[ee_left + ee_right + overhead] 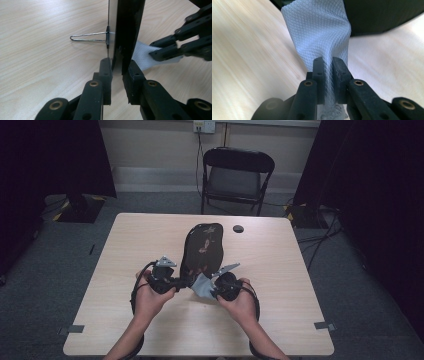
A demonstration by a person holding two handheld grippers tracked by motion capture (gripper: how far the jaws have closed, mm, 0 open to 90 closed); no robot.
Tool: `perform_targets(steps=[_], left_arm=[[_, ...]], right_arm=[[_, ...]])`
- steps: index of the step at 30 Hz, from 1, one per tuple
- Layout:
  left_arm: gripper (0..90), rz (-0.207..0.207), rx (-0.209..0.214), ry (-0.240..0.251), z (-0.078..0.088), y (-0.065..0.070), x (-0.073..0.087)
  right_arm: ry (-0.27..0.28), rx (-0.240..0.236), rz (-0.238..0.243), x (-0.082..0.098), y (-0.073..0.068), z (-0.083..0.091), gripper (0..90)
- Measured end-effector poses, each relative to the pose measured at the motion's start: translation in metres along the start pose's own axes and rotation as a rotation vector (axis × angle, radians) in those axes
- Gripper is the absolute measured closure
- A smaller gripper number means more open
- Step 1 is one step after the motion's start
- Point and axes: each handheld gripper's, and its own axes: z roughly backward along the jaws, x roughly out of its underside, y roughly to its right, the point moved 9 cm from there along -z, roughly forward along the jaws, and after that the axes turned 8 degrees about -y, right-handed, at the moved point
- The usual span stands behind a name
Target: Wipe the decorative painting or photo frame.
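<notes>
The left gripper [117,65] pinches the upright black board [127,30], while the right gripper [328,62] pinches the cloth [319,32].

The high view sat above the person's side of the bench [280,270], looking forward and down, far enough back to catch a folding chair [235,177] behind it. Each gripper view rode low and super close, looking along its own jaws. All three shared the white cloth [319,32] and the black board [128,30] it touched.
</notes>
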Motion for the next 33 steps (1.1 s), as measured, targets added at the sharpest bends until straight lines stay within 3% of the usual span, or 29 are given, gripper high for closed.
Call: perform_targets(steps=[6,9,12,16,21,24,27,33], left_arm=[[77.3,-0.001,0.003,0.001,0.0,0.003,0.001],[77.3,0.0,0.002,0.001,0.0,0.003,0.001],[76.3,0.002,0.002,0.003,0.002,0.003,0.001],[76.1,0.004,-0.003,0.006,0.003,0.001,0.001],[75.6,0.006,-0.004,0.002,0.004,0.001,0.002],[75.3,0.004,0.0,0.003,0.004,0.002,0.002],[75.3,0.001,-0.001,0.002,0.004,0.002,0.002],[75.9,-0.003,0.006,0.006,0.005,0.003,0.002]], right_arm=[[-0.034,-0.001,-0.003,0.015,0.006,-0.013,82.4],[-0.022,-0.004,0.0,0.016,0.009,-0.007,82.3],[0.012,0.003,0.0,0.01,0.012,0.01,82.4],[0.093,0.016,0.001,-0.006,0.016,0.047,82.4],[0.183,0.03,0.04,-0.031,0.008,0.09,82.3],[0.22,0.034,0.057,-0.046,0.002,0.106,82.3],[0.227,0.029,0.078,-0.054,-0.006,0.107,82.4],[0.194,0.021,0.085,-0.05,-0.011,0.086,82.3]])
